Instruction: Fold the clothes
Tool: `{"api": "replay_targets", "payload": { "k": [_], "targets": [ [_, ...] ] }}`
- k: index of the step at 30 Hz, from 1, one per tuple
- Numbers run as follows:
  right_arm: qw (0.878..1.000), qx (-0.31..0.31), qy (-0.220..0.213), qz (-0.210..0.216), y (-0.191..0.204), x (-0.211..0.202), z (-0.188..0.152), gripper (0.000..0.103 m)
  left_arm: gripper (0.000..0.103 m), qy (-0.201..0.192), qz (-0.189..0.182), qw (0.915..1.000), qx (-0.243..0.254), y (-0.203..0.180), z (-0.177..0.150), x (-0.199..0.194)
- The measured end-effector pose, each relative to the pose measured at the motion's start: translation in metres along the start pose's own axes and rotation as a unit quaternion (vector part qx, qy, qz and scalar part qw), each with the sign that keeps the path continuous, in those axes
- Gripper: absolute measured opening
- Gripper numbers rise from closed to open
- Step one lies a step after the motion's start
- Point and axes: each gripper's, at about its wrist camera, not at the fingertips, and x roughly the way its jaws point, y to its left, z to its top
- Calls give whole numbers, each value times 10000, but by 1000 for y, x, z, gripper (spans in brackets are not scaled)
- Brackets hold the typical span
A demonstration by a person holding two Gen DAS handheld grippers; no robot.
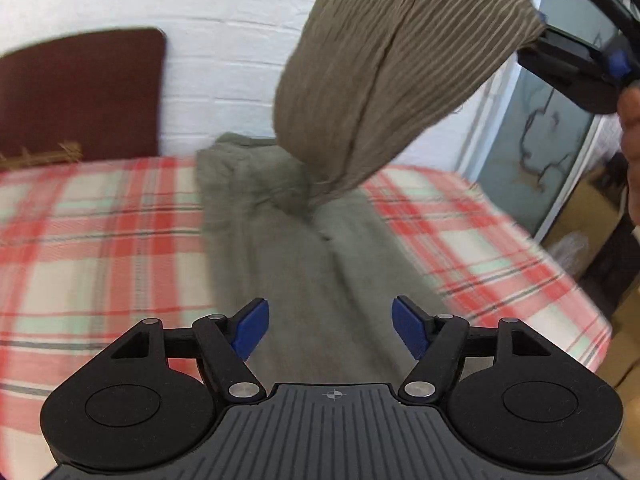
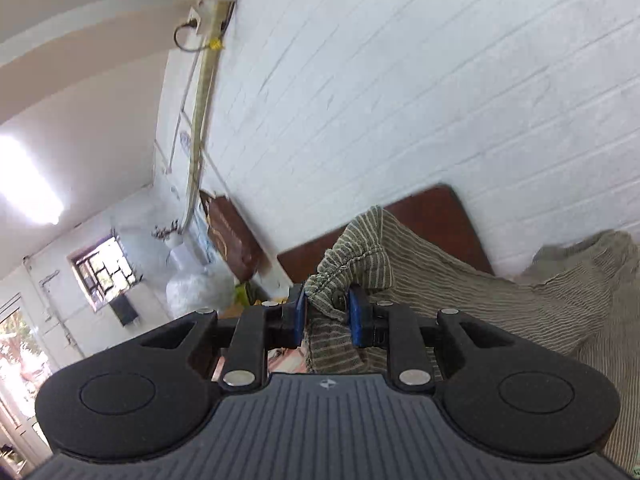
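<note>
An olive-green garment with thin pale stripes (image 1: 320, 248) lies along the plaid-covered bed, and one end of it hangs lifted in the air (image 1: 400, 72). My right gripper (image 2: 326, 314) is shut on the garment's gathered edge (image 2: 344, 276), tilted up toward the wall; in the left wrist view the right gripper (image 1: 576, 68) shows at the upper right, held by a hand. My left gripper (image 1: 328, 330) is open just above the lying cloth, with nothing between its blue pads (image 1: 252, 332).
The bed carries a red, cream and mint plaid sheet (image 1: 100, 232). A dark brown headboard (image 1: 80, 92) leans on the white brick wall. To the right are a glass door (image 1: 540, 152) and cardboard boxes (image 1: 592, 216) past the bed's edge.
</note>
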Motion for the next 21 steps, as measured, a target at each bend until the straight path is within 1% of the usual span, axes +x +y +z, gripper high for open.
{"api": "replay_targets", "payload": {
  "k": [1,4,5,7,9,11,12,13,14,18,21],
  "targets": [
    [9999,-24,-74,-106,2,-6,-1,26,81,31,-107,9999,-55,-3,1,11],
    [9979,-152,-364,-523,5,-27,-9,26,81,240,-178,9996,20,-11,6,43],
    [9960,-188,-487,-725,5,-37,-14,26,81,267,-179,9995,29,-12,6,49],
    [9915,-102,-657,-1121,2,-60,-27,26,81,276,-165,9995,-59,-6,4,50],
    [9856,283,-690,-1517,-9,-83,-48,28,81,336,-128,9992,-181,3,-1,47],
    [9767,818,-616,-1884,-25,-99,-74,28,81,406,-82,9988,-273,12,-5,44],
    [9721,1091,-560,-1999,-33,-104,-85,28,81,449,-59,9986,-283,14,-6,45],
    [9673,1351,-500,-2085,-41,-108,-95,28,81,488,-63,9984,-290,14,-8,46],
    [9651,1493,-479,-2096,-46,-108,-99,28,81,534,-98,9981,-276,13,-9,48],
    [9602,1877,-452,-2020,-60,-102,-105,28,81,698,-469,9964,-129,-3,-15,59],
    [9688,1640,-367,-1819,-54,-95,-96,28,81,687,-604,9958,-108,-12,-20,64]
  ]
}}
